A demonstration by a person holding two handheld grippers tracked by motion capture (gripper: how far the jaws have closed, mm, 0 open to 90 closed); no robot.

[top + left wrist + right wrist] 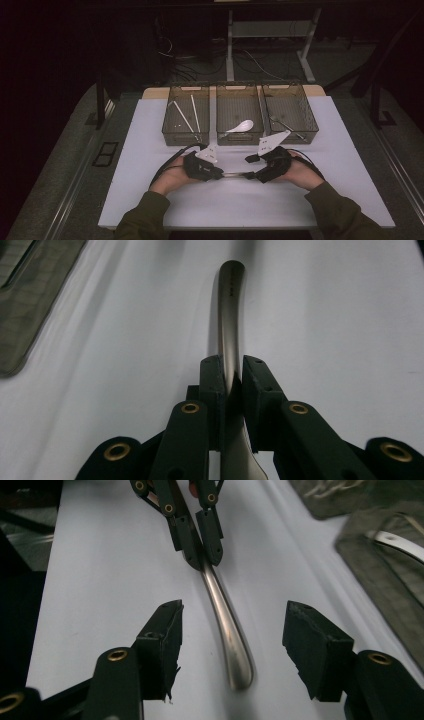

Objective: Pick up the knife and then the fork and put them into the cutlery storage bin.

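A metal utensil handle lies level just above the white table top, between my two grippers. My left gripper is shut on it; in the left gripper view the pads pinch the handle, which runs away from the camera. The end inside the jaws is hidden, so I cannot tell what kind of utensil it is. My right gripper faces it from the right and stands open. In the right gripper view its jaws straddle the handle's rounded free end without touching it, and the left gripper holds the far part.
Three clear bins stand in a row behind the grippers. The left bin holds white chopsticks, the middle bin a white spoon, the right bin a metal utensil. The table's front edge lies near the person's sleeves.
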